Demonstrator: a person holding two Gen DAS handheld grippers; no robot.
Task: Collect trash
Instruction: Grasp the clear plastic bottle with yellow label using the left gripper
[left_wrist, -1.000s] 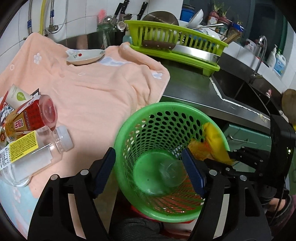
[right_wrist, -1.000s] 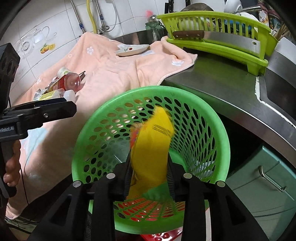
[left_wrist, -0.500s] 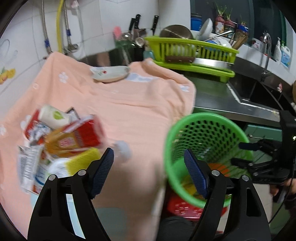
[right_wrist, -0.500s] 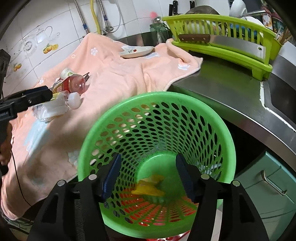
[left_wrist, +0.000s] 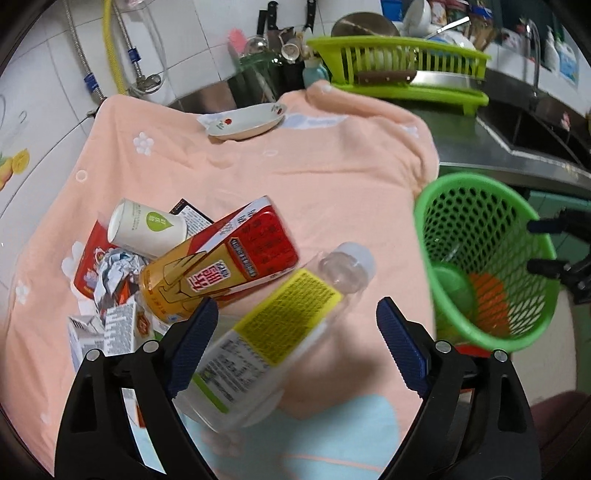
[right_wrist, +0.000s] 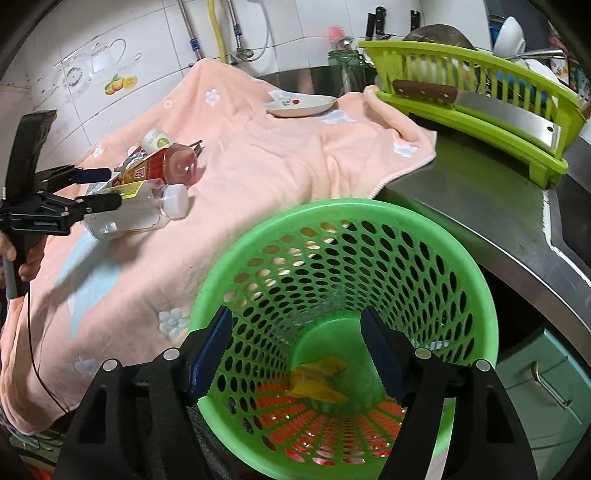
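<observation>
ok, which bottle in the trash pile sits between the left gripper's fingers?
The clear bottle with the yellow label and white cap. The amber, red-labelled bottle lies beyond it, outside the open left gripper.

— What is hidden in the trash pile (left_wrist: 122, 280)?
— The lower wrappers are covered by the red carton (left_wrist: 225, 258); their print cannot be read.
— And the clear bottle (left_wrist: 280, 332)?
— It is blurred, its base masked by the left gripper (left_wrist: 295, 328).

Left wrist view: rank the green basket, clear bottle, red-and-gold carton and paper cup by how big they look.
1. green basket
2. clear bottle, though it is nearest the camera, so that is unsure
3. red-and-gold carton
4. paper cup
</observation>
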